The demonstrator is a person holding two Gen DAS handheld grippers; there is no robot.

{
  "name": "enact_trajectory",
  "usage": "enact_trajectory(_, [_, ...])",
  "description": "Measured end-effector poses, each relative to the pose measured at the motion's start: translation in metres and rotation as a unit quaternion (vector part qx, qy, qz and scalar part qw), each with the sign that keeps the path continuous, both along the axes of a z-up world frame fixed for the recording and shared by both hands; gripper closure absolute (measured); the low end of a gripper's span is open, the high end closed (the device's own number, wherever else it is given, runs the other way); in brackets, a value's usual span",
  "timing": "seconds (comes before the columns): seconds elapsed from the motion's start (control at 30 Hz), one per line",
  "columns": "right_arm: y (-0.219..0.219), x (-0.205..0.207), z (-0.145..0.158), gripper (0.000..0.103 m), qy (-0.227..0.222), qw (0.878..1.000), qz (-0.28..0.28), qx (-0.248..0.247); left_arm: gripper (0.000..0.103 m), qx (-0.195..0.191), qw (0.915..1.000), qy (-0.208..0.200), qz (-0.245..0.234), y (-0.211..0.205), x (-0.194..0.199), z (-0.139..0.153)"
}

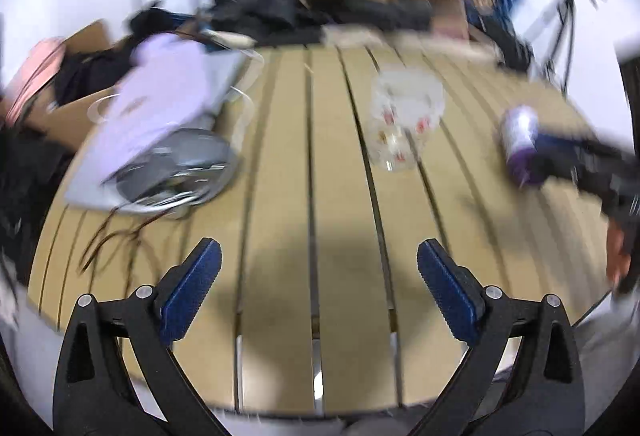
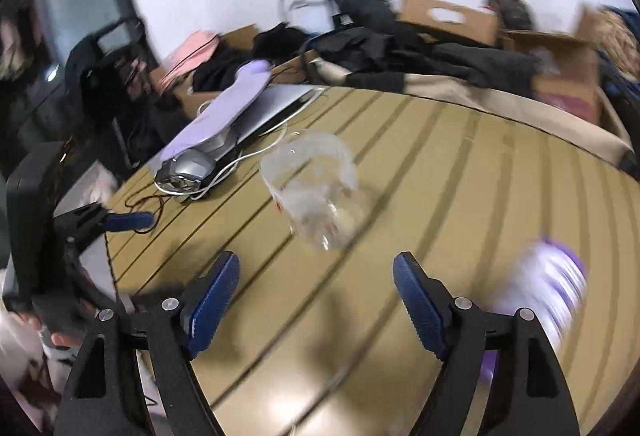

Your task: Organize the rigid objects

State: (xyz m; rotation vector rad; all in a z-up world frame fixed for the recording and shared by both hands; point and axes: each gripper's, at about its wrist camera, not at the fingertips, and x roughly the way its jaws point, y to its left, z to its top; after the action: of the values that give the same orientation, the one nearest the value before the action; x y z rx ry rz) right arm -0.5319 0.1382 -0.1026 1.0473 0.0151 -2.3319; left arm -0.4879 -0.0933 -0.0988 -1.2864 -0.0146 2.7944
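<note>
A clear plastic cup (image 1: 404, 120) with small red marks lies on its side in the middle of the slatted wooden table (image 1: 280, 164); it also shows in the right wrist view (image 2: 312, 188). A white and purple bottle (image 1: 520, 144) lies at the right, and blurred in the right wrist view (image 2: 548, 292). My left gripper (image 1: 318, 268) is open and empty above the near table edge. My right gripper (image 2: 316, 284) is open and empty, short of the cup; in the left wrist view its dark body (image 1: 592, 164) sits right beside the bottle.
A lilac flat item (image 1: 160, 108) rests on a grey laptop (image 2: 276, 108) and a silver device (image 1: 180, 164) with cables at the table's left. Cardboard boxes (image 2: 444, 16) and dark clothes (image 2: 400, 52) crowd the far edge. Both views are motion blurred.
</note>
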Motion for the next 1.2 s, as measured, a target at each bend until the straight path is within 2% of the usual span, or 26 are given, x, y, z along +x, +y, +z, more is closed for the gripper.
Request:
enact_trajectory(0.07, [0.022,0.020,0.008,0.019,-0.009,0.998,-0.052,0.017,0.003,-0.003,0.9990,0.020,0.040,-0.006,0.027,0.017])
enact_trajectory(0.17, [0.059,0.047,0.015,0.019,-0.022,0.992,-0.115,0.048,0.003,-0.009,0.9970,0.046,0.061,-0.007,0.058,0.031])
enact_trajectory(0.27, [0.086,0.070,0.025,0.019,-0.022,0.987,-0.151,0.057,0.003,-0.017,0.9958,0.056,0.070,-0.002,0.082,0.040])
enact_trajectory(0.37, [0.097,0.091,0.033,0.019,-0.035,0.986,-0.157,0.048,0.003,-0.016,0.9948,0.061,0.080,0.003,0.100,0.050])
enact_trajectory(0.47, [0.091,0.120,0.049,0.019,-0.033,0.989,-0.141,0.045,0.003,-0.019,0.9931,0.070,0.092,0.002,0.121,0.065])
enact_trajectory(0.53, [0.087,0.136,0.061,0.019,-0.038,0.992,-0.119,0.033,0.003,-0.007,0.9912,0.090,0.097,0.002,0.150,0.088])
enact_trajectory(0.6, [0.085,0.158,0.079,0.019,-0.038,0.994,-0.097,0.018,0.003,0.006,0.9920,0.089,0.089,0.001,0.175,0.108])
enact_trajectory(0.67, [0.084,0.183,0.100,0.019,-0.020,0.996,-0.085,0.015,0.000,0.015,0.9937,0.073,0.084,0.004,0.199,0.125])
enact_trajectory(0.73, [0.084,0.216,0.120,0.019,0.008,0.997,-0.072,0.016,0.000,0.034,0.9930,0.079,0.081,0.010,0.240,0.134])
enact_trajectory(0.83, [0.087,0.263,0.134,0.019,0.037,0.998,-0.047,0.014,0.000,0.029,0.9907,0.107,0.080,0.024,0.288,0.135])
enact_trajectory(0.97, [0.094,0.326,0.135,0.019,0.053,0.998,-0.043,0.013,0.000,0.018,0.9837,0.160,0.079,0.044,0.359,0.131])
enact_trajectory(1.07, [0.096,0.375,0.131,0.019,0.065,0.997,-0.031,0.004,0.000,0.011,0.9813,0.177,0.076,0.054,0.397,0.126])
enact_trajectory(1.2, [0.100,0.434,0.121,0.019,0.086,0.996,-0.030,0.004,0.000,0.032,0.9796,0.190,0.057,0.063,0.444,0.113])
